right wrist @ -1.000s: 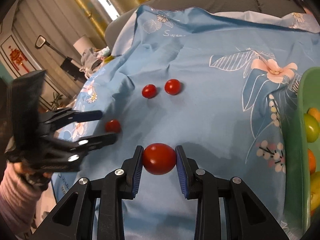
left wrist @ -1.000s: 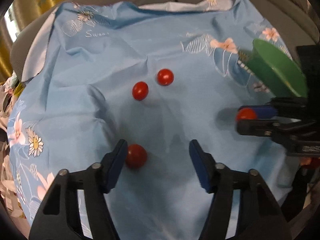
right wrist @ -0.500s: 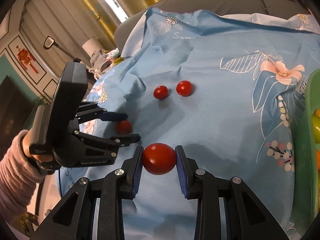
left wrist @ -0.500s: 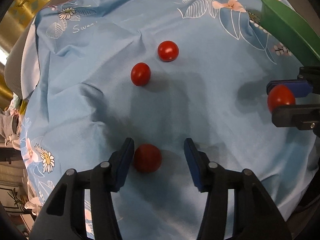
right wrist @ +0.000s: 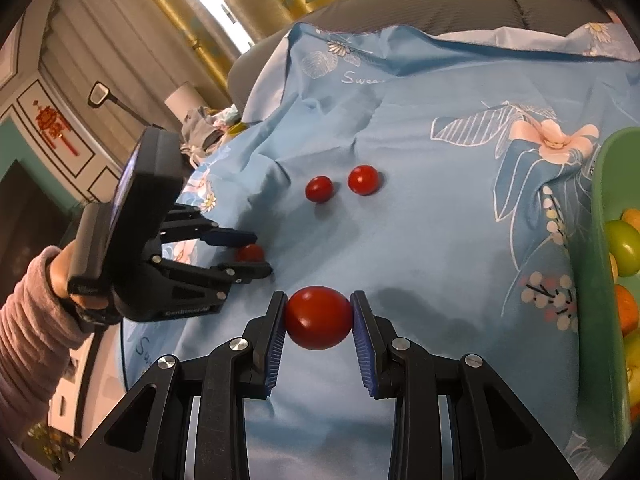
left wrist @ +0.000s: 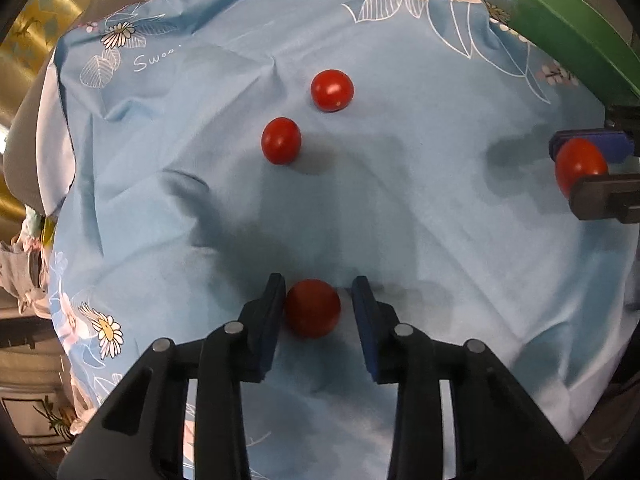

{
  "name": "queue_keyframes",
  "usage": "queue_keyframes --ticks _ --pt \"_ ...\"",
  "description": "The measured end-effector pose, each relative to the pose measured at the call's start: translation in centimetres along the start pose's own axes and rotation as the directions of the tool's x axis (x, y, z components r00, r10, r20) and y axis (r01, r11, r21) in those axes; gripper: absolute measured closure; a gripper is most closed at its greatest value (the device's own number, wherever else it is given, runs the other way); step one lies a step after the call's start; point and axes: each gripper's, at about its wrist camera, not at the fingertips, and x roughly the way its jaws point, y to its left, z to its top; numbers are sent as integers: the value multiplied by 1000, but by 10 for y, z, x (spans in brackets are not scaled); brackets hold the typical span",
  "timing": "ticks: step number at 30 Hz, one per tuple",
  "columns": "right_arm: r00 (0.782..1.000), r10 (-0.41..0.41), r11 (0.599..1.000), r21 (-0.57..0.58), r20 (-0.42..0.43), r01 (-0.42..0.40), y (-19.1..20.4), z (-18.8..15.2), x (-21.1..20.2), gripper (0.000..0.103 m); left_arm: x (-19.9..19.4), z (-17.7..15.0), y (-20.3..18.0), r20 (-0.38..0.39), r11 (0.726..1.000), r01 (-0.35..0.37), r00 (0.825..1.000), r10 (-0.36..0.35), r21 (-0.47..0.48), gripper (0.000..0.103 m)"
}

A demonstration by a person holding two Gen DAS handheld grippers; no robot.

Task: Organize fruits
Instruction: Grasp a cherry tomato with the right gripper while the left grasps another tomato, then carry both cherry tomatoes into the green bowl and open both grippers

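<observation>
Small red tomatoes lie on a blue floral cloth. My left gripper is open, its jaws around one tomato on the cloth; the left pad touches it, the right pad stands slightly off. Two more tomatoes lie farther back. My right gripper is shut on a larger red tomato held above the cloth; it also shows in the left wrist view. The left gripper shows in the right wrist view.
A green bowl with green, orange and yellow fruit stands at the right; its rim shows in the left wrist view. The cloth covers a grey couch. Curtains and clutter lie off to the left.
My left gripper moved forward and narrowed around the near tomato, which now sits between its pads. My right gripper kept holding its tomato, roughly in place.
</observation>
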Motion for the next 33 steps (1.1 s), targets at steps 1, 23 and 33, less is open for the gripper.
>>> queue_keyframes --ticks 1,23,33 --pt "1000 0 1000 -2 0 0 0 0 0 69 0 -1 -1 6 1000 -3 1000 3 3 69" --pt "998 -43 999 10 41 42 4 -4 -24 69 -51 -17 -27 275 926 263 943 -187 -272 77" --pt "991 -61 998 19 115 59 4 -11 -61 69 -86 -6 -51 363 920 306 909 -206 -245 77"
